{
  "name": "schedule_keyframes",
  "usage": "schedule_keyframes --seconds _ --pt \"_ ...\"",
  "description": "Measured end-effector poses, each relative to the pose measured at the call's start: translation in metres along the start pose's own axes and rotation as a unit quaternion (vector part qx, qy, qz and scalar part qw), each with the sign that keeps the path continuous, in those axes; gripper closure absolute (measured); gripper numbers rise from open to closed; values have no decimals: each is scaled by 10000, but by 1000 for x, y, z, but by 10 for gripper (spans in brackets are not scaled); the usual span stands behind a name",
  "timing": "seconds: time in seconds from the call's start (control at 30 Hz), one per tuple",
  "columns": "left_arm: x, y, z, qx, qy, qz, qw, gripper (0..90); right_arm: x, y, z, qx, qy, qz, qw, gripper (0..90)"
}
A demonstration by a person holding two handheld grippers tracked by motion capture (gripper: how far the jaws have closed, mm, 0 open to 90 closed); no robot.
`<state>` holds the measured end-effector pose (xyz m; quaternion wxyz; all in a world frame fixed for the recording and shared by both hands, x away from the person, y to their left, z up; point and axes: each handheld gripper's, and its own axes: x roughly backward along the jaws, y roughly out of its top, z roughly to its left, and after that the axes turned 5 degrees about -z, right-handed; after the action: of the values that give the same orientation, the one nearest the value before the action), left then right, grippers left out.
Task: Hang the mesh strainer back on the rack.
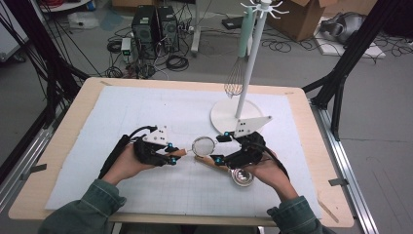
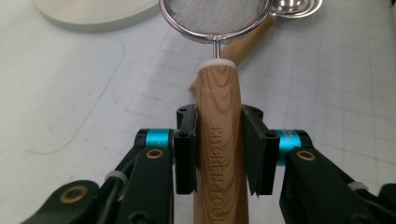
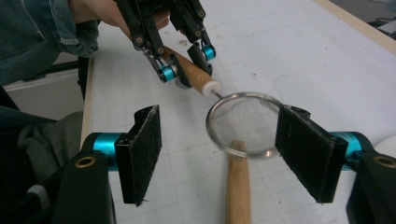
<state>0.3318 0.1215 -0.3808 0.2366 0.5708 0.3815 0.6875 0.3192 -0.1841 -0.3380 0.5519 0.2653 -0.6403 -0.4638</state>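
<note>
A small mesh strainer (image 1: pixel 203 145) with a wooden handle (image 2: pixel 218 140) stamped "KITCHEN TOOL" is held level just above the white mat. My left gripper (image 1: pixel 171 156) is shut on that handle, one jaw on each side (image 2: pixel 219 154). My right gripper (image 1: pixel 221 148) is open, its pads (image 3: pixel 140 154) spread wide on either side of the strainer's ring (image 3: pixel 243 123) without touching it. Under the strainer lies a wooden-handled ladle (image 1: pixel 214 162) with its metal bowl (image 1: pixel 242 176) near the right hand. In the right gripper view, the left gripper (image 3: pixel 184 63) shows farther off.
A white hanging stand with a round base (image 1: pixel 229 117) and a tall pole (image 1: pixel 251 58) rises behind the right gripper. A whisk (image 1: pixel 235 80) with a pale green handle hangs from it. The gridded white mat (image 1: pixel 146 107) covers the wooden table.
</note>
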Motion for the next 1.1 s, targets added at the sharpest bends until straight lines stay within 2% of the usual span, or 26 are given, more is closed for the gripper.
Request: schedule_keyframes --seconds 0.23,0.4,0.8,0.83,0.87,0.93,1.1 --pt "-3 15 -10 -240 -214 -38 9995 682 -6 9 -1 161 177 91 9997 361" --pt "-7 24 -15 -382 -342 -16 9987 682 -12 12 -1 247 320 257 9989 398" --pt "-15 34 -25 -565 -546 105 9969 682 -32 10 0 484 666 773 9936 485" --pt "-15 35 -25 -652 -537 139 9963 682 -33 10 1 495 684 825 9930 493" --pt "-16 36 -27 -602 -565 118 9965 682 -34 9 1 516 705 861 9925 501" --pt "-16 37 -28 -656 -582 129 9961 682 -36 8 2 540 748 892 9917 511" --pt "-18 38 -31 -645 -645 145 9957 682 -40 5 3 571 886 1035 9890 539"
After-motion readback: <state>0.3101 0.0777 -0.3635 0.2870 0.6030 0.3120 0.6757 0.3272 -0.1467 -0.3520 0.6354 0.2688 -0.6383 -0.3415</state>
